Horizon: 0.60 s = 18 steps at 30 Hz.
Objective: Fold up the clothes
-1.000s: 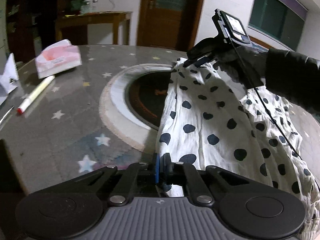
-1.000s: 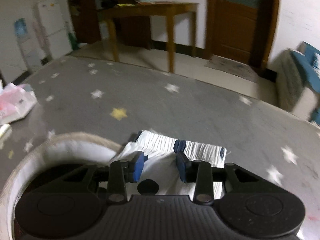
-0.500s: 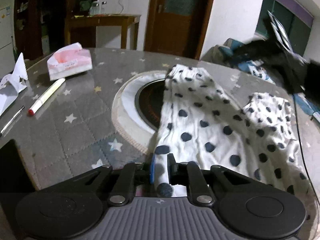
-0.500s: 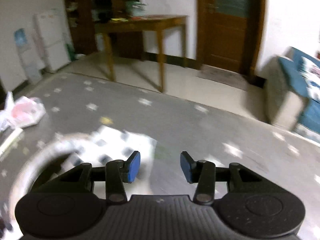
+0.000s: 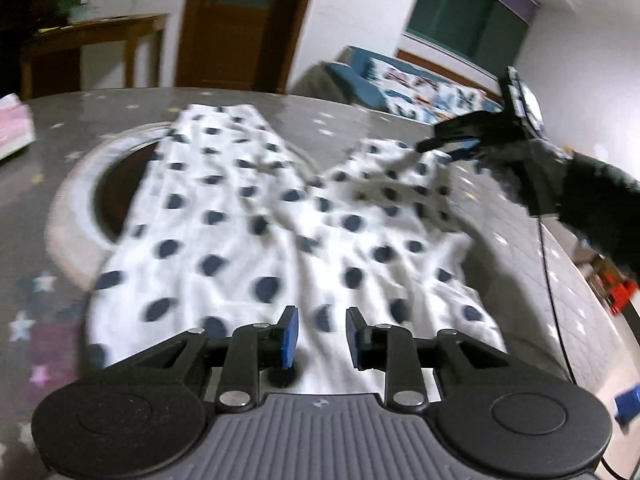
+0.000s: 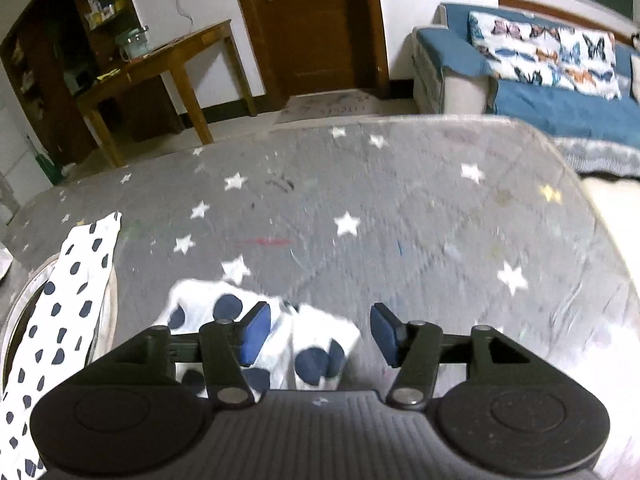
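Left gripper agape over spotted trousers; tissues nearby.

The garment lies spread on the table, its left part over a round inset. A packet lies far left; a sofa stands behind.

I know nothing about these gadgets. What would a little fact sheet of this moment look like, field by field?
garment: white trousers with dark dots, spread flat, two legs apart
surface: grey table with a star pattern
under the garment: a round ring set in the table, partly covered by one leg
left tongs: open, over the waist end, gripping nothing
right tongs: open, around the end of the other leg, not closed on it
holder: gloved hand on the right tongs
far off: wooden door, blue sofa
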Each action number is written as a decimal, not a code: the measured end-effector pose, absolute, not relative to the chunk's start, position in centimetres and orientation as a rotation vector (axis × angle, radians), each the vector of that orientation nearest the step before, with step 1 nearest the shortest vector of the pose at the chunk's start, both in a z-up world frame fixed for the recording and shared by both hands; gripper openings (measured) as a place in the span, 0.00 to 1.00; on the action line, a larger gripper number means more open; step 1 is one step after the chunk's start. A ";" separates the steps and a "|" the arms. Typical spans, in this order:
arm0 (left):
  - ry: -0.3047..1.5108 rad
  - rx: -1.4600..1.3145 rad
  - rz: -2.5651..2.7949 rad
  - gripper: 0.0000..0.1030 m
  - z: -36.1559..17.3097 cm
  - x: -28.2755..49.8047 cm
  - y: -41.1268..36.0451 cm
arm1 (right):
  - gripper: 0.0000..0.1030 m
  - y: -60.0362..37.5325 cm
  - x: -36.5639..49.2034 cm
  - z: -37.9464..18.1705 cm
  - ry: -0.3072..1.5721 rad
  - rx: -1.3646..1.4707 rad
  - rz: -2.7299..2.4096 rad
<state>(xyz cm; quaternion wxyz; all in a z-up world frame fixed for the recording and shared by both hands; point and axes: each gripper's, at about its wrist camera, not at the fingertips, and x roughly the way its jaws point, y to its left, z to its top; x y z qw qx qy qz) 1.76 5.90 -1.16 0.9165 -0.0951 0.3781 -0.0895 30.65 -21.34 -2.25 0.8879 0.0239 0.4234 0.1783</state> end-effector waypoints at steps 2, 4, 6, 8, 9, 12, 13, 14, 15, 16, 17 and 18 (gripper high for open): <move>0.788 -0.182 -0.205 0.33 -1.4 2.0 4.9 | 0.54 -21.2 29.6 -2.2 0.850 0.043 0.401; 0.798 -0.169 -0.221 0.33 -1.6 2.2 4.1 | 0.45 -21.0 28.5 -2.1 0.820 0.037 0.431; 0.811 -0.163 -0.229 0.33 -1.9 2.4 3.7 | 0.30 -20.9 27.4 -2.1 0.790 0.030 0.460; 0.821 -0.158 -0.233 0.33 -2.1 2.4 3.4 | 0.27 -20.7 26.3 -2.0 0.760 0.024 0.490; 0.825 -0.156 -0.234 0.33 -2.1 2.3 3.3 | 0.26 -20.6 25.8 -2.0 0.745 0.021 0.505; 0.830 -0.149 -0.238 0.33 -2.3 2.2 3.1 | 0.26 -20.6 24.4 -1.9 0.716 0.019 0.541; 0.831 -0.147 -0.240 0.34 -2.3 2.1 3.0 | 0.26 -20.7 24.0 -1.8 0.717 0.025 0.548; 0.832 -0.146 -0.242 0.36 -2.3 2.1 3.0 | 0.26 -20.8 23.7 -1.7 0.718 0.030 0.555; 0.833 -0.143 -0.245 0.37 -2.3 2.0 2.9 | 0.27 -20.9 23.4 -1.6 0.720 0.035 0.561; 0.834 -0.139 -0.248 0.37 -2.4 2.0 2.8 | 0.28 -21.0 23.1 -1.5 0.721 0.041 0.568; 0.837 -0.135 -0.251 0.38 -2.4 2.0 2.7 | 0.28 -21.2 22.7 -1.5 0.723 0.046 0.575; 0.839 -0.132 -0.255 0.38 -2.5 2.0 2.6 | 0.32 -21.3 22.4 -1.4 0.724 0.051 0.582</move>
